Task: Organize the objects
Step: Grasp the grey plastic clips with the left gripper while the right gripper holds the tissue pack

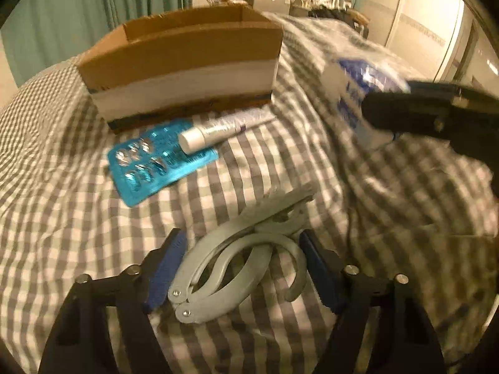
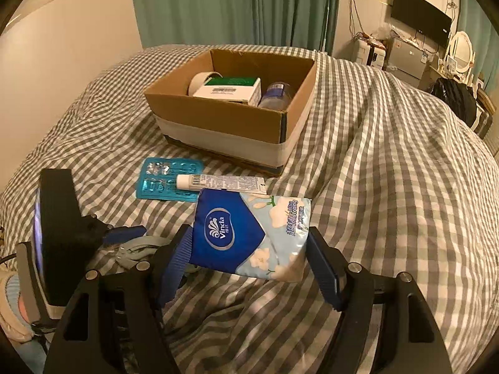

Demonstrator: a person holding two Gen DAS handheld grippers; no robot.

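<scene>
My left gripper (image 1: 241, 272) is open around a grey metal hand tool (image 1: 237, 268) lying on the checked bedspread; its pads stand on either side, apart from it. My right gripper (image 2: 249, 265) is shut on a blue Vinda tissue pack (image 2: 249, 237), held above the bed; the pack shows blurred in the left wrist view (image 1: 365, 90). A cardboard box (image 2: 230, 118) stands further back, holding a tape roll (image 2: 202, 81), a white-green carton (image 2: 230, 88) and a jar (image 2: 276, 93). A teal blister pack (image 1: 156, 162) and a white tube (image 1: 218, 131) lie in front of the box.
The checked bedspread (image 2: 389, 171) is rumpled with folds to the right. Green curtains (image 2: 234, 3) hang behind the bed. A TV (image 2: 421, 18), a mirror and cluttered furniture stand at the far right. The left gripper's body (image 2: 59, 224) is at the lower left in the right wrist view.
</scene>
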